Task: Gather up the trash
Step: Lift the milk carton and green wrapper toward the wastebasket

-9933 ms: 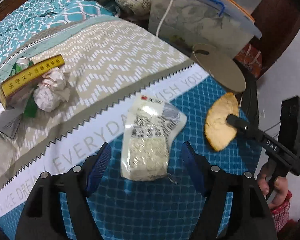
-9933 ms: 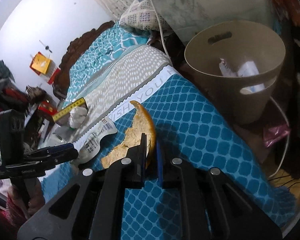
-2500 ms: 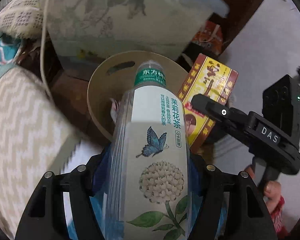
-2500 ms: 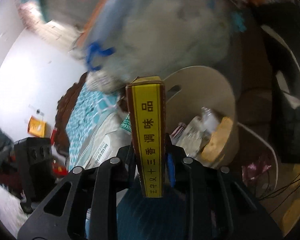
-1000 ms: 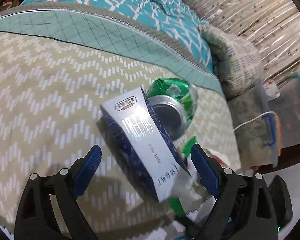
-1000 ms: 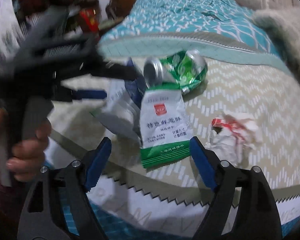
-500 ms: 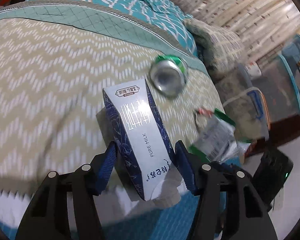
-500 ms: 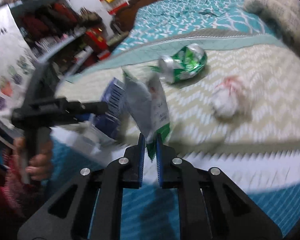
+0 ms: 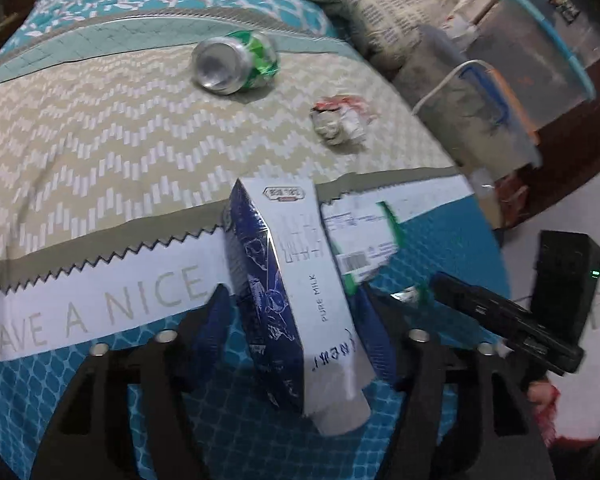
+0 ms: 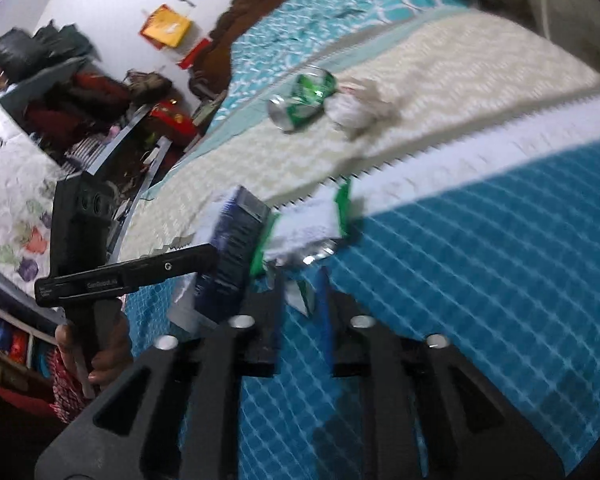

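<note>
- The bedspread [image 9: 80,128] fills most of both views: beige chevrons across the middle, a white band lettered "HAVE A NICE", and teal lattice print along the lower edge.
- In the left wrist view, clear storage bins [image 9: 540,40] and a white cable [image 9: 444,80] sit at the upper right, with a knitted pillow [image 9: 380,12] beside them.
- In the right wrist view, a carved dark headboard [image 10: 260,8] and a white wall with a yellow paper square [image 10: 166,26] take the upper left; cluttered shelves lie below.
- The left gripper [image 9: 292,332] is clamped on a blue and white milk carton [image 9: 296,280] at lower centre.
- The right gripper [image 10: 298,304] pinches a green-edged snack wrapper [image 10: 308,224] at centre frame, just beside the carton.
- A crushed green can [image 9: 236,64] lies on the chevron cloth in the upper middle, a crumpled paper ball [image 9: 338,124] near it to the right.
- The wrapper's print is blurred, and the carton's lower end is cut off behind the fingers [image 9: 212,328].
</note>
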A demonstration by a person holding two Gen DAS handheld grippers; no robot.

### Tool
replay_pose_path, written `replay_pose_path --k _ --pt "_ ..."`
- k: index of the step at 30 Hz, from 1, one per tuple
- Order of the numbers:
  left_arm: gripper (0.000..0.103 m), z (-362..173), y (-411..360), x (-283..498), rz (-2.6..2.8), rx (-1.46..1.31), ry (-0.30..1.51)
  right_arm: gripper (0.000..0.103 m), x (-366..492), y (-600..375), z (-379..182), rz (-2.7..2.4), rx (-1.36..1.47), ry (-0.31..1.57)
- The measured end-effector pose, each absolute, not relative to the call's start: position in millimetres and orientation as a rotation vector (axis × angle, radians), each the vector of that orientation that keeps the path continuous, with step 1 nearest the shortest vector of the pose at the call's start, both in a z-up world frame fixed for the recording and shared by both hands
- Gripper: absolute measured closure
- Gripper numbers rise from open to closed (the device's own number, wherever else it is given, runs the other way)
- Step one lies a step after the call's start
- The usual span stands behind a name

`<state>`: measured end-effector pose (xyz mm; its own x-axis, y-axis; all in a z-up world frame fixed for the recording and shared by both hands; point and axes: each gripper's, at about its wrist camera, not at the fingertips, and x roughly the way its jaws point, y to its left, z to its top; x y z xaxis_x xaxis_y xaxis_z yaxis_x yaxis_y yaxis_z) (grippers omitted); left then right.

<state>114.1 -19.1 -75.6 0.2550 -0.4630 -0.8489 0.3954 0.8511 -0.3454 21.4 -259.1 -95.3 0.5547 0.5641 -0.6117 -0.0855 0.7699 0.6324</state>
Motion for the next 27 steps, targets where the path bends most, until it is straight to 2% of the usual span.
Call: replay_pose_path --k 1,2,6,13,14,15,16,17,19,22,27 --pt "0.032 -75.7 -20.7 112.5 -0.561 -0.059 1.174 0.015 19.4 -262.4 -95.0 0.401 0.602 0.900" --pt "0.031 -75.5 -18.0 112.4 -0.566 -0.062 1.172 0.011 15.5 -266.8 -91.5 0.379 0.611 0.853" --pt "0.021 -68.4 -15.7 100.0 -0.569 -0.046 1.137 0.021 34.1 -265.3 -83.9 0.393 0.523 0.833" --pt "0.021 -78.7 -27.0 81.0 -0.540 0.065 1.146 0.034 103.0 -264.7 -108.8 0.414 0.554 0.921" --pt "0.022 -81.3 -26.8 81.4 -0.533 0.069 1.148 0.035 107.2 -260.8 -108.9 0.414 0.547 0.917" --pt "0.023 -83.6 -26.9 81.6 -0.522 0.077 1.148 0.040 111.1 -255.2 -108.8 0.422 0.536 0.918" --pt "0.030 -87.2 -26.9 82.4 -0.500 0.095 1.146 0.062 113.0 -247.7 -110.2 0.459 0.537 0.937" --pt "0.034 -87.4 -26.9 81.9 -0.497 0.104 1.133 0.072 112.0 -240.4 -113.6 0.497 0.543 0.958" --pt "0.046 -87.5 -29.6 81.0 -0.521 0.114 1.117 0.081 104.2 -226.9 -119.6 0.531 0.520 0.977" --pt "0.047 -87.3 -35.6 80.3 -0.505 0.148 1.100 0.090 87.3 -230.5 -114.7 0.575 0.566 0.955" --pt "0.048 -82.0 -53.6 84.2 -0.582 0.096 1.128 0.091 53.2 -285.8 -111.0 0.496 0.703 0.859"
